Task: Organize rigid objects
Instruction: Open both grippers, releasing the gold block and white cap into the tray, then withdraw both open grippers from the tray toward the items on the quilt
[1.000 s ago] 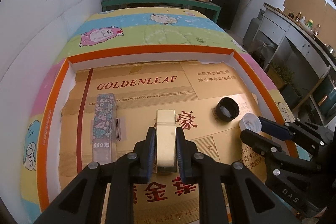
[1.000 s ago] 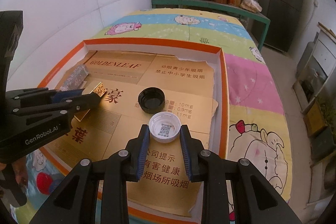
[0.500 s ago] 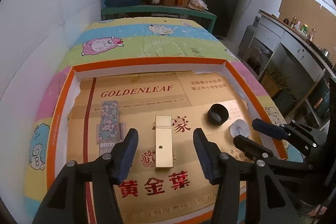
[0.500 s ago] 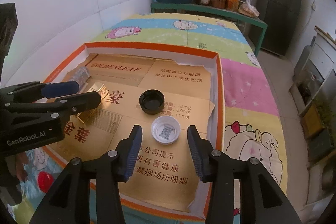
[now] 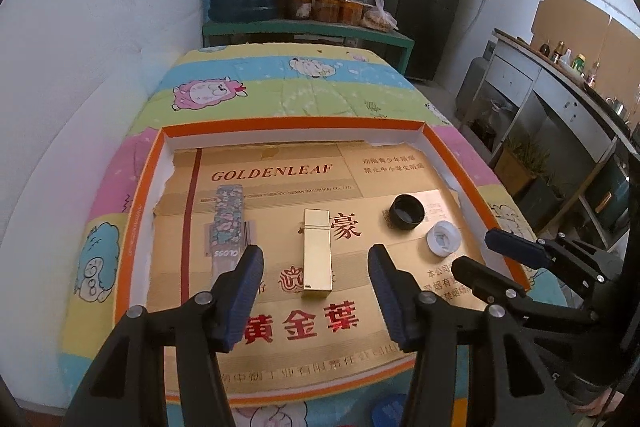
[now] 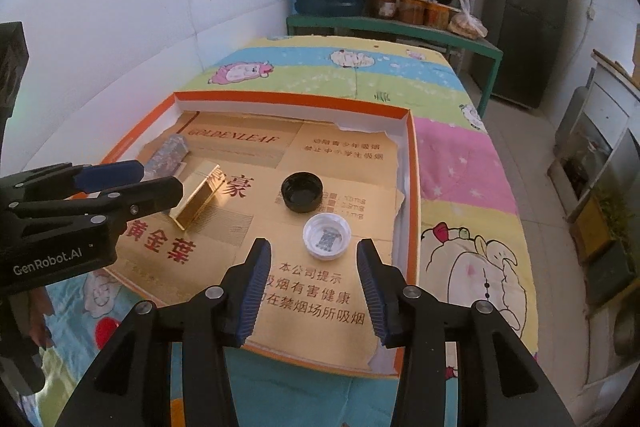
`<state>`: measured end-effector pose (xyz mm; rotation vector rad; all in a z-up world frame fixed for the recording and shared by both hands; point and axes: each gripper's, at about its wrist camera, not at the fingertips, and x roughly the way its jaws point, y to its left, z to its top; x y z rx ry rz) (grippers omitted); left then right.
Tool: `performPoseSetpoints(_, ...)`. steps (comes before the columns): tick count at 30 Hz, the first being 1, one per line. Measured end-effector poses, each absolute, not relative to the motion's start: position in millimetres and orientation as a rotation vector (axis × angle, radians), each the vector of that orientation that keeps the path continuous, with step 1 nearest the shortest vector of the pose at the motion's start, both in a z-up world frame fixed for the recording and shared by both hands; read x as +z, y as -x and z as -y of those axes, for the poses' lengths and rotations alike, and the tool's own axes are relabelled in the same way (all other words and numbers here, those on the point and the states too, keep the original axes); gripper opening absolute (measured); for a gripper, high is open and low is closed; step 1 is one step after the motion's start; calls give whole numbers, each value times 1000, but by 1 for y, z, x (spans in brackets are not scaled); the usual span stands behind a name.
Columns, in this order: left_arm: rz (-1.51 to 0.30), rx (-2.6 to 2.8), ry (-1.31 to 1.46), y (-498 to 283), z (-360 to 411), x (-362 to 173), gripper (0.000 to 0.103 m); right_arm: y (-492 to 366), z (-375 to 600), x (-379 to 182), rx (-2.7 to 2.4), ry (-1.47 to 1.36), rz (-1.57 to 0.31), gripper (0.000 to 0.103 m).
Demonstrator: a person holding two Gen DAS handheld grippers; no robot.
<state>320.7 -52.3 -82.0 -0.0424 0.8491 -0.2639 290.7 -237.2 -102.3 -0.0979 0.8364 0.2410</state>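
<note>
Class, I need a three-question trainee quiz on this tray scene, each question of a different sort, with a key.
1. True or false: the left gripper is shut on the gold box.
2. Multiple choice: which lies farther from the right gripper? A) white cap B) black cap
3. Fill in: in the left wrist view, the floral box lies to the ___ of the gold box in the orange-rimmed tray.

Key: 1 false, both grippers are open and hold nothing; 2 B; 3 left.

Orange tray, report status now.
Left tongs open, empty; right tongs open, empty. Gold box, white cap lie free in the orange tray. Nothing blocking.
</note>
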Motion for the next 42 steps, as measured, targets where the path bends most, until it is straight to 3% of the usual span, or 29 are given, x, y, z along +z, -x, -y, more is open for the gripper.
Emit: performPoseSetpoints(42,-763,-253,69,-218,23,-36,54,-187,207,-53,249,86,-762,46)
